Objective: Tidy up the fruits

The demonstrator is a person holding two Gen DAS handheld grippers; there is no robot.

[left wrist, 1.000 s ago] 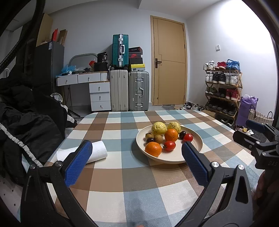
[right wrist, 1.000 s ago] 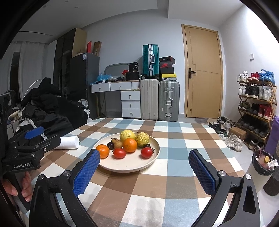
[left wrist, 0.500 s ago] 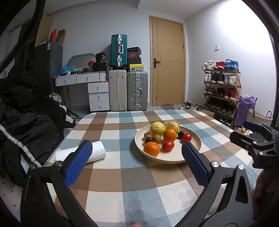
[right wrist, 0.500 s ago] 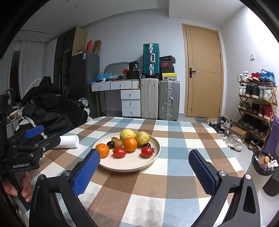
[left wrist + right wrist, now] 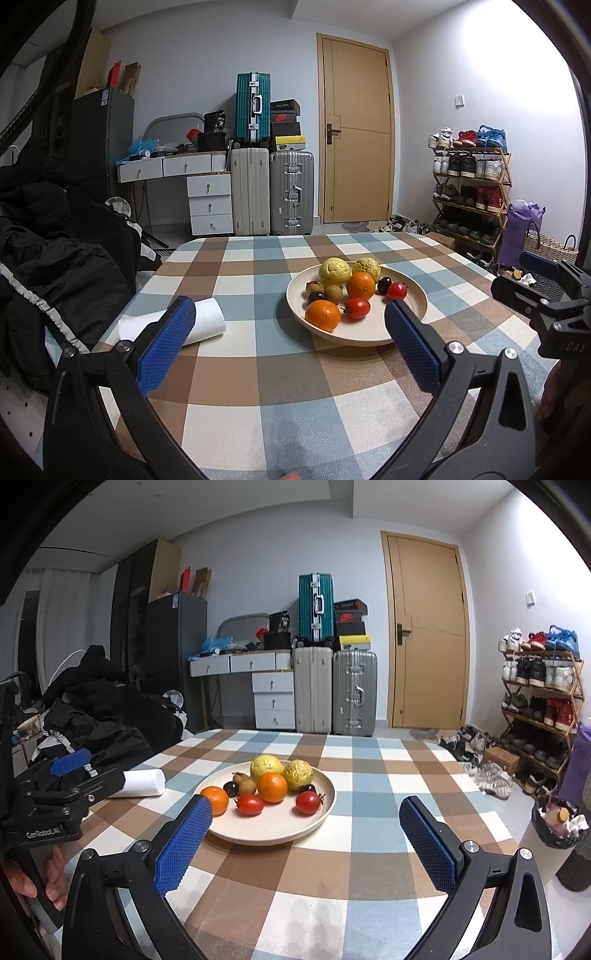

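A cream plate on the checked tablecloth holds two oranges, two red tomatoes, two yellow-green fruits and a few small dark and brown fruits. My left gripper is open and empty, above the table in front of the plate. My right gripper is open and empty, just short of the plate's near rim. Each gripper shows in the other's view: the right one, the left one.
A white paper roll lies on the table left of the plate. Dark coats pile on a chair at the left. Suitcases, a desk, a door and a shoe rack stand beyond the table.
The left gripper's view has shifted slightly, so the plate sits a little further left in it. The right gripper has barely moved. Both stay open.
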